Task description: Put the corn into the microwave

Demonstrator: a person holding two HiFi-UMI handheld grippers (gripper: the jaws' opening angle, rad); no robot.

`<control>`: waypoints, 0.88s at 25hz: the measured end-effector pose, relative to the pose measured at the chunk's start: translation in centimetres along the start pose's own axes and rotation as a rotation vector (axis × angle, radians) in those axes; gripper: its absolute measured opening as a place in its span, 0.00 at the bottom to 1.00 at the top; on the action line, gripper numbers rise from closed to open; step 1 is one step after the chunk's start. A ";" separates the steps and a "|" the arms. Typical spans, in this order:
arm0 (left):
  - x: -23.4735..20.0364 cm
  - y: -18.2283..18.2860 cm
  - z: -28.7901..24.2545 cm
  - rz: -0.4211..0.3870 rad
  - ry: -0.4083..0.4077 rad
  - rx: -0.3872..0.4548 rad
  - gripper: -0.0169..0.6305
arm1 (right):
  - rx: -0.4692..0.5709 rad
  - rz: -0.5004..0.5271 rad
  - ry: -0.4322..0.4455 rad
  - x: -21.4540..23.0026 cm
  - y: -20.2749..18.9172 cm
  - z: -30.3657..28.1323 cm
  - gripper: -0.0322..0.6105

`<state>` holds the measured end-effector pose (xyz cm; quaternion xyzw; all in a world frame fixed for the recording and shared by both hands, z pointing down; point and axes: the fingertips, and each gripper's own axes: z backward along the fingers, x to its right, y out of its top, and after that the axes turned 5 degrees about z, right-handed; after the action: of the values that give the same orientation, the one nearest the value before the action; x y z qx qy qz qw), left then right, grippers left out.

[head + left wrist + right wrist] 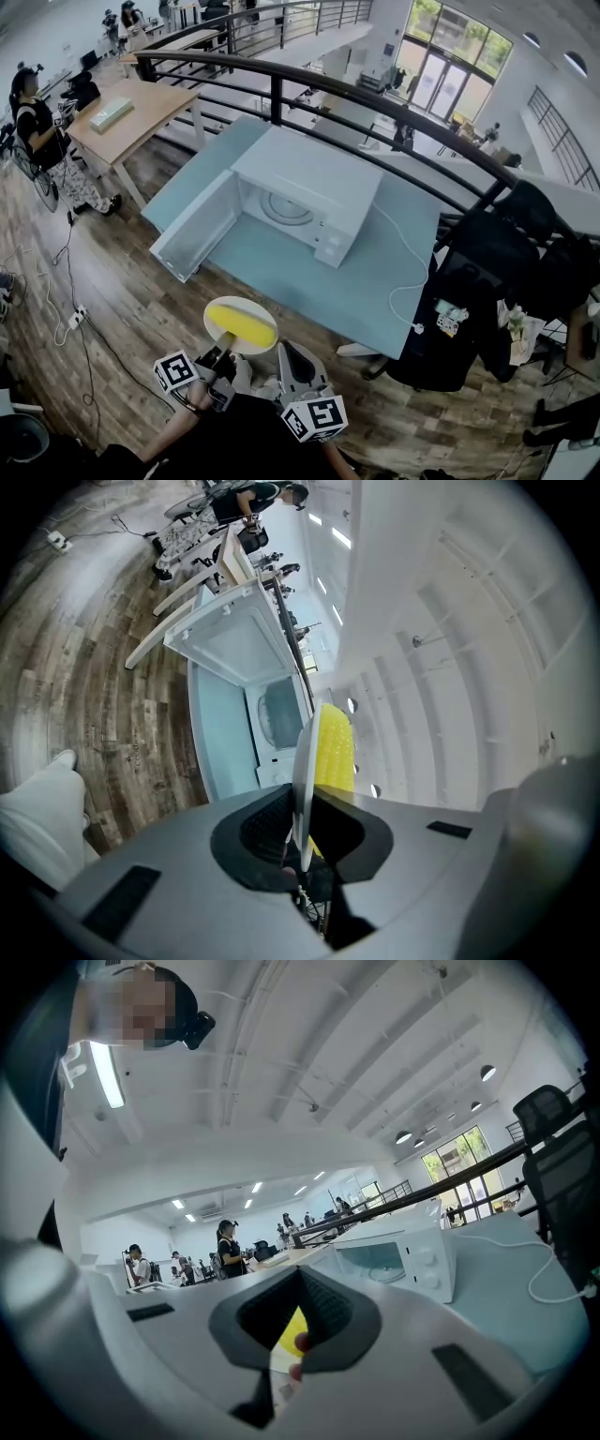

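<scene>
A yellow cob of corn [242,323] lies on a small white plate [217,314] held low in the head view, in front of the table. My left gripper [223,354] is shut on the plate's near rim. In the left gripper view the plate [302,780] stands edge-on between the pads, with the corn [333,747] on its right. The white microwave [309,192] sits on the light blue table [281,272], its door [195,225] swung open to the left. My right gripper [289,352] is beside the plate, shut and holding nothing. The right gripper view shows the microwave [403,1255] ahead.
A dark curved railing [375,103] runs behind the table. A white cable [403,272] trails from the microwave to the table's right edge. A black chair with clothes [487,281] stands to the right, and a wooden desk [122,117] with a person beside it to the left.
</scene>
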<state>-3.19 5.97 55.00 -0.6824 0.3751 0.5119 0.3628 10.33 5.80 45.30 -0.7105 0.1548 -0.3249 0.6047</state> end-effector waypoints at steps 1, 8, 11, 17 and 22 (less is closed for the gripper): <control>-0.1 -0.1 -0.1 0.002 -0.001 -0.003 0.08 | -0.001 -0.004 -0.003 0.1 0.0 0.0 0.06; 0.0 -0.1 -1.0 0.012 -0.001 -0.009 0.08 | -0.010 0.011 -0.019 0.8 0.0 0.0 0.06; -0.3 0.5 -1.6 0.008 -0.007 -0.019 0.08 | -0.010 0.023 -0.034 1.2 0.0 -0.5 0.06; -0.3 1.5 -3.1 0.017 -0.023 -0.029 0.08 | -0.021 0.041 -0.058 1.8 0.4 -1.7 0.06; -1.0 2.3 -4.7 0.031 -0.017 -0.051 0.08 | -0.039 0.039 -0.079 2.6 -0.1 -2.9 0.06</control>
<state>-3.36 0.90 56.69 -0.6810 0.3694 0.5328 0.3405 10.39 2.01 46.28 -0.7312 0.1511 -0.2817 0.6026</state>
